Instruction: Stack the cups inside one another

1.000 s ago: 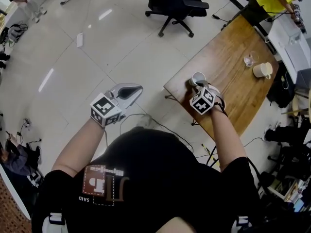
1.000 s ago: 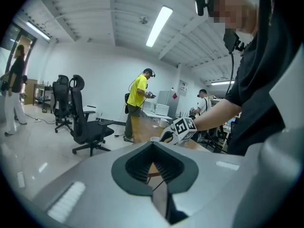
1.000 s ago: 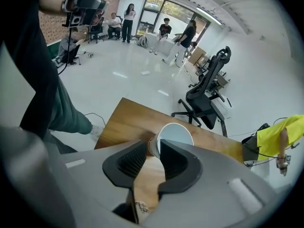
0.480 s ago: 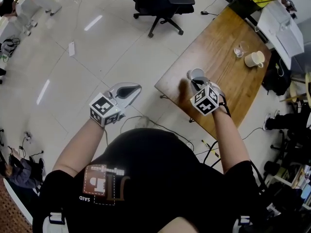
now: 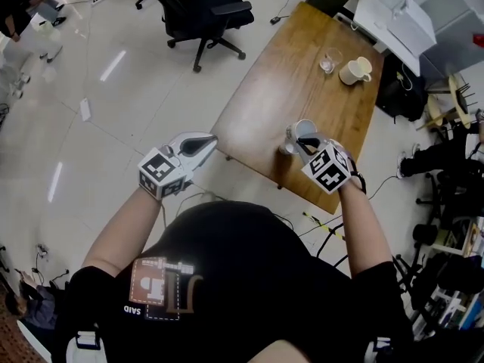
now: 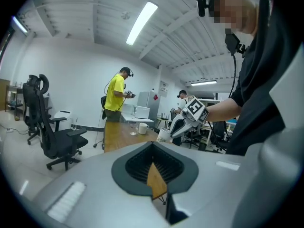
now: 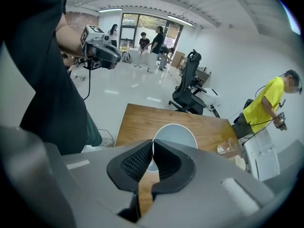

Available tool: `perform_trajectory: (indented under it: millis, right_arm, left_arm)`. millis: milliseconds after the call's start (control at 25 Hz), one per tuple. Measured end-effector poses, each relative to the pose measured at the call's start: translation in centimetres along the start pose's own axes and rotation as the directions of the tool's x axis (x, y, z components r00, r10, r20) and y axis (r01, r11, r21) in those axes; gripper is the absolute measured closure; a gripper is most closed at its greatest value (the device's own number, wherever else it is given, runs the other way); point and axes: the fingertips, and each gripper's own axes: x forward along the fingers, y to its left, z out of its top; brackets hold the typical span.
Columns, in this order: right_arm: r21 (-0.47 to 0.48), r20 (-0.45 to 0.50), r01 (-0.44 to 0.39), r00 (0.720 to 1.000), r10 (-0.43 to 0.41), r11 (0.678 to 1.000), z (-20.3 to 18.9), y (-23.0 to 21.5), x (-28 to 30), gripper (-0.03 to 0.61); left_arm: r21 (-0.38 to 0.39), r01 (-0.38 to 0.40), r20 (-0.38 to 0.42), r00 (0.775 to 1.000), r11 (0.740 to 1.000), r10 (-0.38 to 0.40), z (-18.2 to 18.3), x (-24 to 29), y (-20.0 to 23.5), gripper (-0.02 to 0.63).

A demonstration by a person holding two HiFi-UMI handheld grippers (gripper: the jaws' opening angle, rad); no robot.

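A white cup [image 5: 303, 130] hangs over the near end of the wooden table [image 5: 281, 72], with my right gripper [image 5: 306, 143] shut on its rim. In the right gripper view the rim of the cup [image 7: 176, 134] is pinched between the black pads [image 7: 166, 161]. A clear glass [image 5: 329, 60] and a white mug [image 5: 355, 70] stand side by side at the table's far end. My left gripper [image 5: 200, 144] is shut and empty, hovering off the table's left edge over the floor. From the left gripper view I see the right gripper [image 6: 179, 126] carrying the cup [image 6: 164, 135].
A black office chair [image 5: 200, 17] stands on the floor left of the table. A person in a yellow shirt [image 6: 116, 96] stands beyond the table's far end. Cables and bags lie on the floor to the table's right.
My right gripper has closed on the white cup's rim and lifted it off the table. The left gripper has drifted toward the table.
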Motion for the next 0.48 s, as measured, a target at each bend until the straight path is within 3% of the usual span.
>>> perform_trajectory:
  millis: [400,480]
  right_arm:
    - [0.0,-0.077,-0.029,0.997,0.029,1.0,-4.5,1.8,1.8,0.551]
    - [0.009,-0.077,-0.028,0.997,0.028,1.0,-4.6,1.8,2.4,0.505]
  left_arm:
    - [-0.007,0.035,-0.019,0.999,0.999,-0.036,-0.4,2.5,-1.8,0.611]
    - [-0.017,0.035,-0.025,0.999,0.999,-0.035,-0.8,2.5,-2.0,0.611]
